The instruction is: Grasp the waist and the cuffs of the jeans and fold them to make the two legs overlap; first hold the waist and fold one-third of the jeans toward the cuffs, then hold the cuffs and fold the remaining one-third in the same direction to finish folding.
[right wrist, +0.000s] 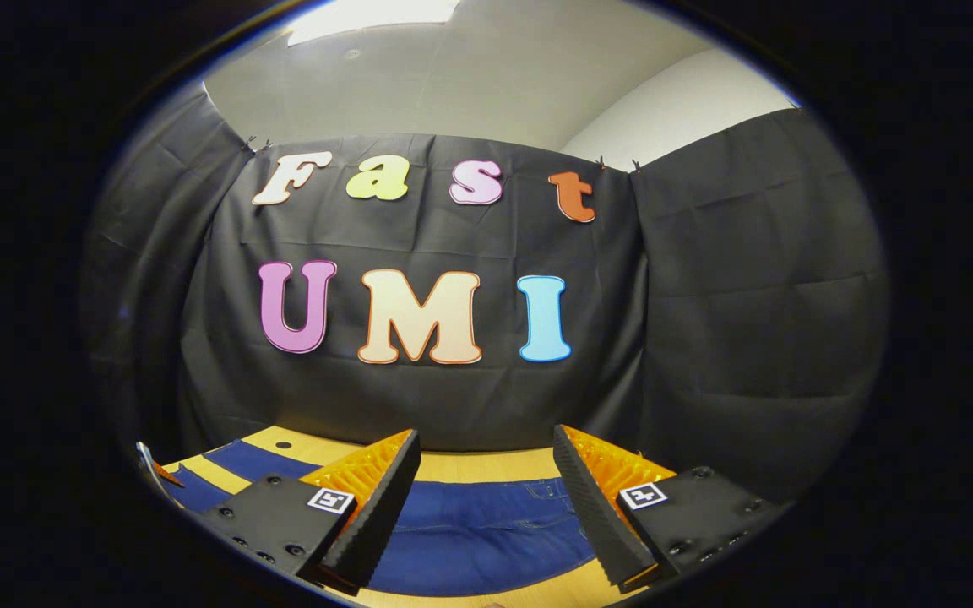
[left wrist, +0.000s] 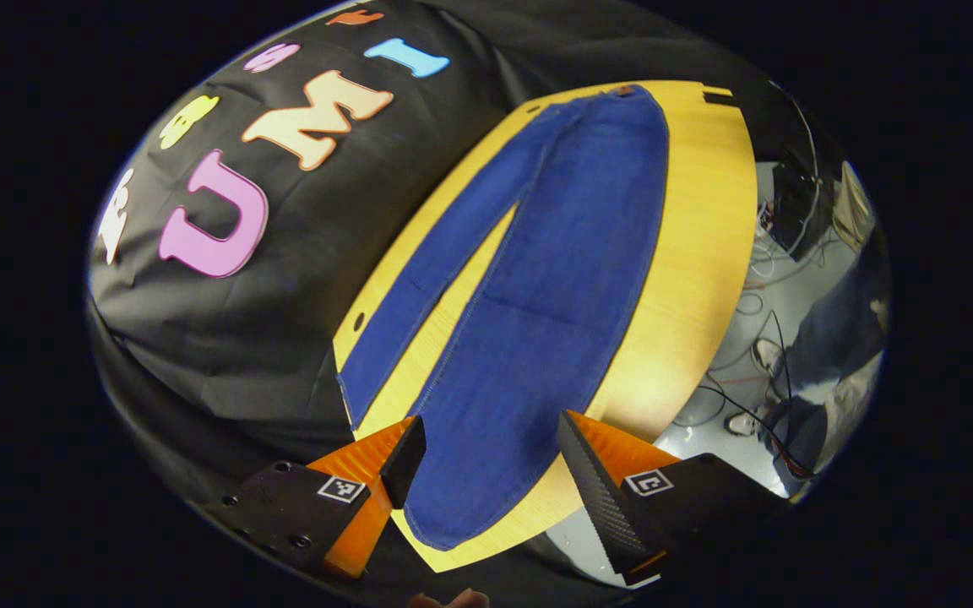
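Looking down from the left gripper view, one pair of dark blue denim jeans (left wrist: 537, 287) lies flat on a yellow wood-grain table (left wrist: 702, 219), running from the upper centre of the frame to the lower centre. Two legs are counted, spread apart in a narrow V; the waist sits at the far upper end, the cuffs at the near lower end. The wider leg passes between the fingers of the left tool (left wrist: 486, 460), which stands released, jaws wide apart above the cloth and gripping nothing. One square black-and-white marker is fixed to each finger mount, two in all; the patterns are coded, not readable text. At the right of this frame a grey floor (left wrist: 727, 380) carries loose cables (left wrist: 757, 295), and two pale shoes of a standing person (left wrist: 824, 355) are visible. One small dark hole marks the table at its left edge.

From the right gripper view, the right tool (right wrist: 486, 490) is likewise released, jaws parted, holding nothing. Between and below its fingers, at the bottom centre, the waist end of the jeans (right wrist: 486, 528) lies on the table (right wrist: 486, 464). Two more square markers are counted here. A pale ceiling (right wrist: 453, 76) fills the upper part of this frame.
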Demonstrator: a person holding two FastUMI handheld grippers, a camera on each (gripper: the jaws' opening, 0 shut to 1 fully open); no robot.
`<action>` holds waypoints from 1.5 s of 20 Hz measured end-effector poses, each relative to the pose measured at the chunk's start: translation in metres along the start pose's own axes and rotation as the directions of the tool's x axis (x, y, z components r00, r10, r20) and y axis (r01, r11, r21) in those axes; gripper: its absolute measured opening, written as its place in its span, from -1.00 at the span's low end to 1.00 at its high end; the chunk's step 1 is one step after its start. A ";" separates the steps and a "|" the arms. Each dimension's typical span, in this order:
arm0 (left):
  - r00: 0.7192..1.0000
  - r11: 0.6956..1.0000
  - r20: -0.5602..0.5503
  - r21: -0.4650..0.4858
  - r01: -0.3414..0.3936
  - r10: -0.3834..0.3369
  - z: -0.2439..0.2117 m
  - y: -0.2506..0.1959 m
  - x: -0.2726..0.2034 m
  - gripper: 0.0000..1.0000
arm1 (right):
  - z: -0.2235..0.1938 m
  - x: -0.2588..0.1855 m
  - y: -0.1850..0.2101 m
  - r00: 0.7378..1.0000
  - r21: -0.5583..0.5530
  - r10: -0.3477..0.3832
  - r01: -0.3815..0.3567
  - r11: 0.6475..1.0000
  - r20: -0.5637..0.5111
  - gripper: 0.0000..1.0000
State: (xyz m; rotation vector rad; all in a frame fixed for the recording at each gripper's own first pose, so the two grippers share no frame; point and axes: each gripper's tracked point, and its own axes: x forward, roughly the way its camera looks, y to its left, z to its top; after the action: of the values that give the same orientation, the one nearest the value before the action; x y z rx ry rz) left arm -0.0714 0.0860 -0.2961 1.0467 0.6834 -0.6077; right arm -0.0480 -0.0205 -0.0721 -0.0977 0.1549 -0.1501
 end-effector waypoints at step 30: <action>0.971 0.991 -0.198 -0.032 0.127 -0.131 -0.033 -0.020 0.073 -1.00 | -0.066 0.017 -0.076 0.990 -0.252 -0.042 0.006 0.968 -0.136 0.99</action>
State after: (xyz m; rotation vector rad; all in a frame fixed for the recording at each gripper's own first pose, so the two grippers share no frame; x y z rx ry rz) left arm -0.0461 0.0998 -0.3732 1.0596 0.9373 -0.6119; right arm -0.0527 -0.1035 -0.1309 -0.3426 0.3129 -0.1609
